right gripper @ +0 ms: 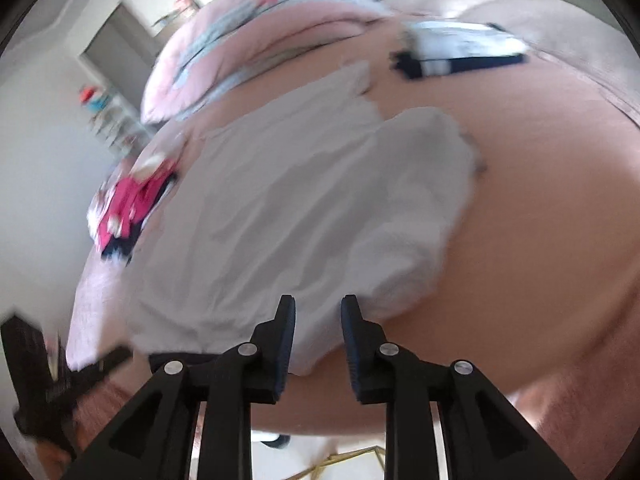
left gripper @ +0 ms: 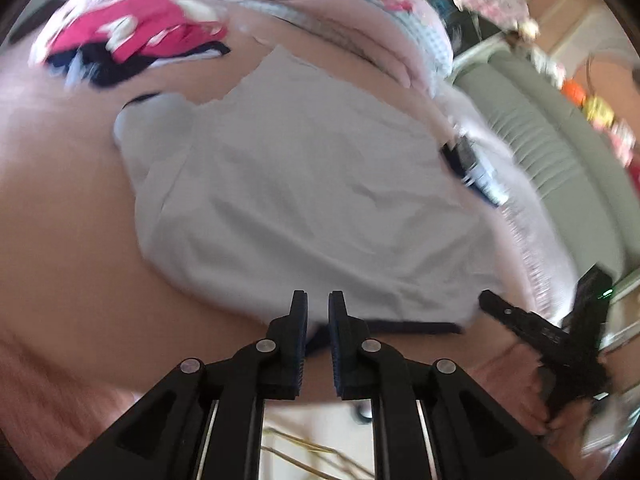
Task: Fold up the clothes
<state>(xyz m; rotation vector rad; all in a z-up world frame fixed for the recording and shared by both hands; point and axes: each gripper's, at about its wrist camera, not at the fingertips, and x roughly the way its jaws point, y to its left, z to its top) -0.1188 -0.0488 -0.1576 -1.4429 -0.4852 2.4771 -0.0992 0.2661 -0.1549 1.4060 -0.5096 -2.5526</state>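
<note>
A white garment (left gripper: 300, 200) (right gripper: 300, 208) lies spread flat on the pink bed sheet (left gripper: 60, 200) (right gripper: 540, 200), its near hem trimmed in dark blue (left gripper: 400, 326). My left gripper (left gripper: 318, 300) hovers at that near hem. Its jaws stand a narrow slit apart, and no cloth is pinched between them. My right gripper (right gripper: 318, 304) is over the same near edge further along, open wider, with the white cloth showing behind the gap. Each gripper shows at the edge of the other's view: the right gripper (left gripper: 540, 328) and the left gripper (right gripper: 80, 376).
A heap of red, white and navy clothes (left gripper: 132, 28) (right gripper: 128, 204) sits at the far side of the bed. A pink and blue quilt (left gripper: 320, 8) (right gripper: 248, 52) is bunched at the head. A folded blue-and-white item (left gripper: 476, 172) (right gripper: 460, 54) lies beside the garment. A grey-green padded frame (left gripper: 540, 128) borders the bed.
</note>
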